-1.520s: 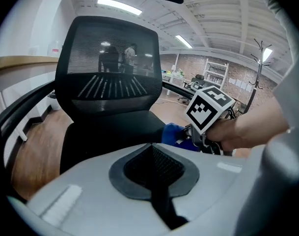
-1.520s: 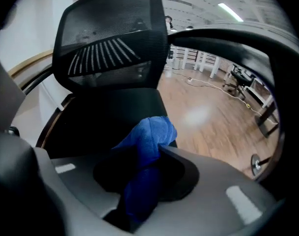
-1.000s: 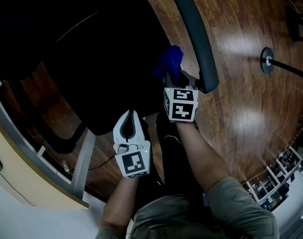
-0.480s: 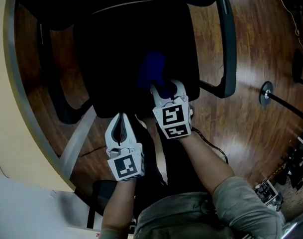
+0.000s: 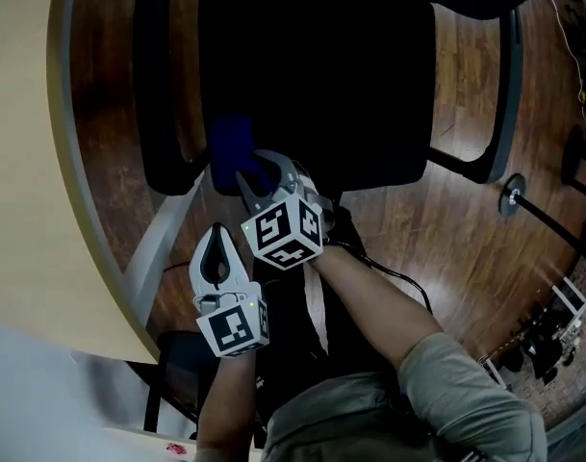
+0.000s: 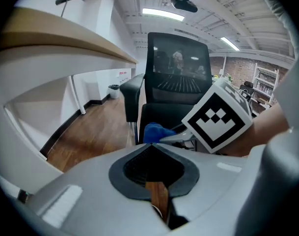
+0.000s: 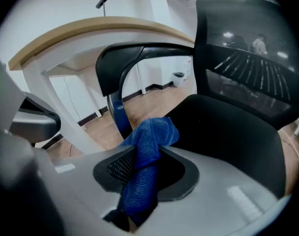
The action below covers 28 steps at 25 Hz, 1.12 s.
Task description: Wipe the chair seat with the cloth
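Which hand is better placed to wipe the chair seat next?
Right: the right gripper is clamped on the blue cloth by the front corner of the chair seat. The left gripper is shut, empty, short of it.

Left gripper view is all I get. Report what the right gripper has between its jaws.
Observer: The right gripper is shut on the blue cloth. A bunched end sticks out ahead of the jaws.
Operator: Say where that cloth is on the chair.
Observer: In the head view it is at the front corner of the seat, next to the armrest on the side of the desk. I cannot confirm that it touches the seat.
Operator: Place my left gripper.
Observer: The left gripper is off the chair, over the wooden floor, nearer the person than the right one.
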Motion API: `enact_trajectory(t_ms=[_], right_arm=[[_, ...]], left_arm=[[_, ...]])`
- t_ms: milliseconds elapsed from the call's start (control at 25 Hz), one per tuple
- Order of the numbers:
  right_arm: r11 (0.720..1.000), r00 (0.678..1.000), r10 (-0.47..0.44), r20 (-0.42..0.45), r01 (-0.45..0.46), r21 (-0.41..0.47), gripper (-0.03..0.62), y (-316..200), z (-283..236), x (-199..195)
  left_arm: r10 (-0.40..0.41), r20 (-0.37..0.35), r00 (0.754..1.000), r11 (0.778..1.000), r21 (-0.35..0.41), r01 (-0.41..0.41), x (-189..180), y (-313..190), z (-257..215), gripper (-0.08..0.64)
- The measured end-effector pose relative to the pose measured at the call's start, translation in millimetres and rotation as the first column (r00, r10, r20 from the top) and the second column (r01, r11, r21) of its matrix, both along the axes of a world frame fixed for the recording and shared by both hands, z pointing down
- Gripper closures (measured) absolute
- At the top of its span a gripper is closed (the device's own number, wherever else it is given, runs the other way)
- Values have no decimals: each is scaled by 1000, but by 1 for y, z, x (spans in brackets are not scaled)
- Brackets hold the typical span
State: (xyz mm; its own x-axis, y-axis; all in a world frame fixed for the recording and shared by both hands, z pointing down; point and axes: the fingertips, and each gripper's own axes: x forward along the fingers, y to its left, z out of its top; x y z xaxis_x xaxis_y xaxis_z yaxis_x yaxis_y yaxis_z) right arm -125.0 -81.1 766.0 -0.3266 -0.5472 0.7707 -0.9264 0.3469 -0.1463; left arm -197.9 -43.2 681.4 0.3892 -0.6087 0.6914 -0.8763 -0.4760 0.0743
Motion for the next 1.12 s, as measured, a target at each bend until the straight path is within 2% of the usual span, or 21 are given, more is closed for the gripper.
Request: enact_trajectory(t_ms=[160, 280, 440, 600, 720, 920, 1040, 1120], right_arm=[[999, 1000, 27, -13, -27, -21, 486, 7, 17, -1], [996, 995, 92, -25, -93, -19, 486, 14, 18, 26], [979, 978, 199, -59, -201, -29, 486, 32, 15, 80], [944, 941, 318, -117, -325, -49, 486, 65, 10, 153], [900, 895, 421, -151, -433, -56, 486, 94, 6, 210], [786, 782, 594, -188, -614, -67, 487, 147, 1, 293], [725, 724, 660, -203, -684, -82, 486, 178, 3, 323], [699, 702, 682, -205, -708, -99, 487, 194, 8, 331]], left_arm=[[8, 2, 1000, 1000, -12, -8, -7, 6, 12, 555], [78, -4, 997, 997, -26, -78, 10, 17, 18, 555], [154, -24, 988, 988, -27, -154, 52, 29, 13, 555], [282, -53, 958, 959, -13, -283, 111, 48, -1, 555], [361, -71, 930, 932, -6, -362, 156, 61, -11, 555], [481, -88, 872, 876, 0, -483, 220, 86, -18, 555], [532, -98, 841, 845, -6, -535, 248, 101, -18, 555], [564, -95, 820, 824, -9, -567, 261, 110, -18, 555]])
